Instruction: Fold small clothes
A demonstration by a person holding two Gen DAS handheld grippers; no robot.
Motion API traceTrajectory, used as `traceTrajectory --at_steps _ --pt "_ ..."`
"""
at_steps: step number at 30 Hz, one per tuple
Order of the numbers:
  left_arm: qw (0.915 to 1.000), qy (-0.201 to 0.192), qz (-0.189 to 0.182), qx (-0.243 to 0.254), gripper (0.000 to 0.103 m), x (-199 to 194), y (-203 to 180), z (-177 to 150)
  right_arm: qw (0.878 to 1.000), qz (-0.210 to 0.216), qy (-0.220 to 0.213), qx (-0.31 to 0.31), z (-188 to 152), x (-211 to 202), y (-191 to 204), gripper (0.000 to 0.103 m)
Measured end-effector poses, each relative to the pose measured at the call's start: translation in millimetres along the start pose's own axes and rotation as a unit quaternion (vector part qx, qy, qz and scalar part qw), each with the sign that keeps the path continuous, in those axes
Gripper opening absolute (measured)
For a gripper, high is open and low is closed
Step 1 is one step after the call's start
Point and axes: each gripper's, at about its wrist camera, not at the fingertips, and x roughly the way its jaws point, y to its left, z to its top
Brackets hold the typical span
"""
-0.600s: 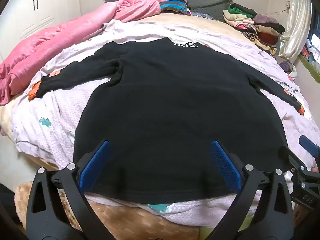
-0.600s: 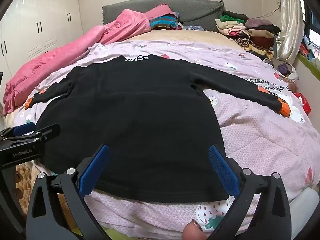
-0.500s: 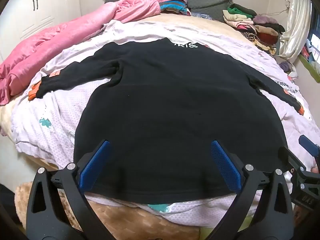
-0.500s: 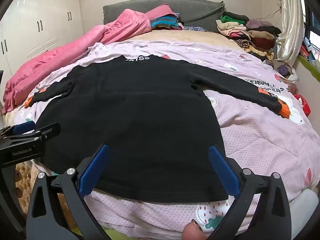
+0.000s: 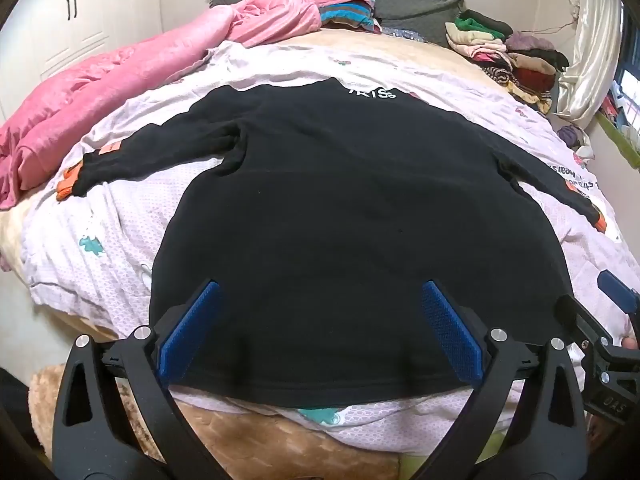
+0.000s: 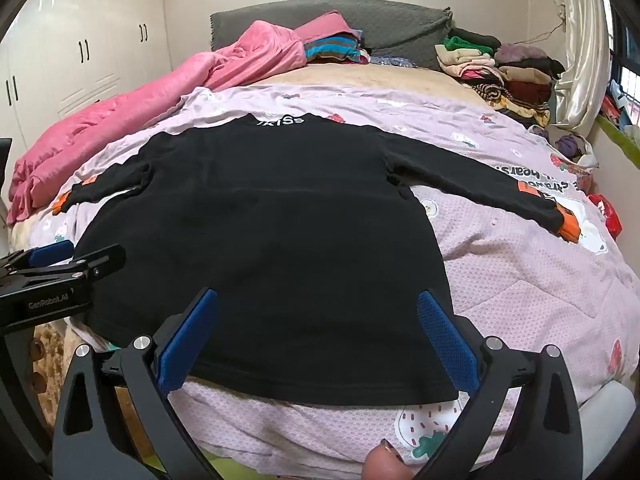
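While empty above black sweater (image 5: pixel 340 216), both grippers' fingers (image 5: pixel 188 336) wide apart.

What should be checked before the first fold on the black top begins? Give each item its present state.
1. Black top lies flat, both sleeves out: ok.
2. Left tool open, nothing held: ok.
3. Right tool open, nothing held: ok.
4. Bottom hem visible and uncovered near both tools: ok.
5. Quilt around the top free of other clothes: ok; the clothes pile sits far back.
6. Whether the tools touch the fabric: cannot tell.
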Motion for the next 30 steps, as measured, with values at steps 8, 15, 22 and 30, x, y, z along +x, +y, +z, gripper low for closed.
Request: traceTrajectory --at_steps 8,15,22,30 --pt "1.0 -0.003 0.0 0.003 0.094 -0.7 0.3 -3.6 1.0 0.002 0.0 -0.002 -0.1 -0.9 0.8 0.099" --pt "1.0 -0.004 0.0 0.004 0.094 -0.9 -0.3 -4.0 1.0 0.002 -0.001 -0.002 0.0 -0.5 0.6 0.099" --pt "1.0 -0.005 0.003 0.006 0.094 -0.6 -1.2 -3.5 1.0 0.001 -0.001 -0.002 -0.2 0.1 0.7 0.099" --pt "1.0 -0.006 0.001 0.006 0.094 -1.4 -1.3 -3.1 1.0 0.001 -0.001 -0.006 0.1 0.1 1.8 0.099"
